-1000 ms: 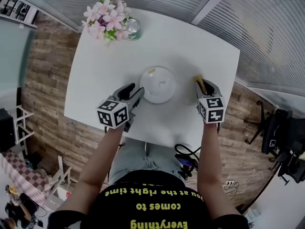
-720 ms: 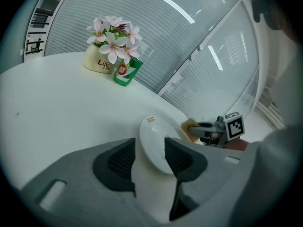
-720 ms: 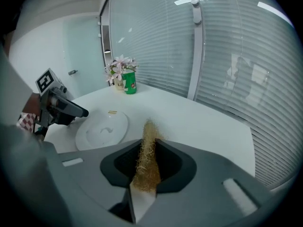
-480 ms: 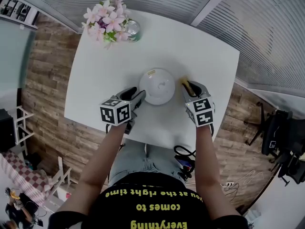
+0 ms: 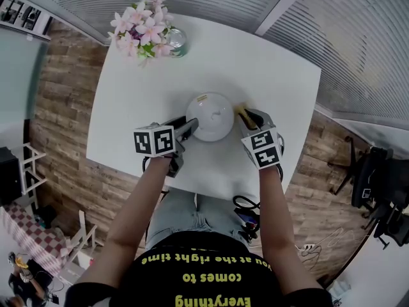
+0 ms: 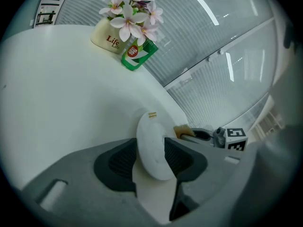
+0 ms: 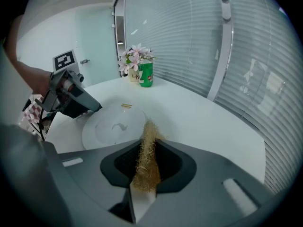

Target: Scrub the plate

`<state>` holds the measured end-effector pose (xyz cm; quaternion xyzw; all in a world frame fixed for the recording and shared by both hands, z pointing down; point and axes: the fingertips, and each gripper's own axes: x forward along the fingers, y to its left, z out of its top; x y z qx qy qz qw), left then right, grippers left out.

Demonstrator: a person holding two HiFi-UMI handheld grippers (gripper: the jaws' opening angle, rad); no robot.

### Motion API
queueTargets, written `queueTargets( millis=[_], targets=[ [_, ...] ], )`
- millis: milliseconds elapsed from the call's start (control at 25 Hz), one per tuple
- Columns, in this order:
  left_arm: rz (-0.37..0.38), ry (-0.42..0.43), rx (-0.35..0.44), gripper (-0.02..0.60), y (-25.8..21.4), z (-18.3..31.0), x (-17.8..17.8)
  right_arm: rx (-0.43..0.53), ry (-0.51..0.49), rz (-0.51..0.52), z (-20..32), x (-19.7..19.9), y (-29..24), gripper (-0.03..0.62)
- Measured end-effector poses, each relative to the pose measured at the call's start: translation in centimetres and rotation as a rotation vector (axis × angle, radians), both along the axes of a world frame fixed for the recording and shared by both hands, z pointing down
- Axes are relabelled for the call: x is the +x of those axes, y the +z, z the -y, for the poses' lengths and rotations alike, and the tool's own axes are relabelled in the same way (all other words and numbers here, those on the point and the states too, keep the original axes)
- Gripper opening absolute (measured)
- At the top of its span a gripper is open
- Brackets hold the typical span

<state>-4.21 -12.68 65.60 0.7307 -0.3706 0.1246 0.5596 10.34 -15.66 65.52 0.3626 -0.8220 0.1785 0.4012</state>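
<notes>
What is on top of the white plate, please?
On the plate: a yellowish speck at its far rim, a faint smear near the middle; the left tongs cover part of the rim.

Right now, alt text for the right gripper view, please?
The right gripper clamps a tan fibrous scrubber beside a white plate on a white table. The left gripper grips the plate's far rim; flowers and a green can stand behind.

Round white plate (image 5: 212, 117), tan fibrous scrubber (image 7: 147, 150) beside
</notes>
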Motion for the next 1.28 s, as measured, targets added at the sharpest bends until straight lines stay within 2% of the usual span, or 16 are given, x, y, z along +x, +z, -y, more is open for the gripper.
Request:
queueTargets(
  millis=[360, 480, 560, 760, 1000, 1120, 1280],
  targets=[
    [-0.114, -0.042, -0.042, 0.19, -0.1, 0.5, 0.9, 0.018, -0.036, -0.023, 0.1, -0.5, 0.3, 0.071],
    [-0.219, -0.113, -0.074, 0.19, -0.4, 0.7, 1.0, 0.02, -0.033, -0.023, 0.0, -0.4, 0.3, 0.069],
    [-0.272, -0.132, -0.084, 0.19, -0.6, 0.8, 0.9, 0.022, -0.03, -0.016, 0.0, -0.5, 0.3, 0.069],
    [-0.33, -0.067, -0.105, 0.192, -0.9, 0.1, 1.7, 0.018, -0.017, -0.007, 0.3, -0.3, 0.5, 0.064],
    [-0.407, -0.083, -0.118, 0.192, -1.1, -0.2, 1.9, 0.011, 0.014, 0.021, 0.3, -0.2, 0.7, 0.06],
    [-0.456, -0.06, -0.13, 0.192, -1.4, -0.6, 2.2, 0.01, 0.013, 0.021, 0.3, -0.2, 0.7, 0.06],
    [-0.45, 0.01, -0.086, 0.192, -1.9, -1.1, 2.7, 0.008, 0.02, 0.034, 0.4, -0.1, 0.8, 0.058]
  ],
)
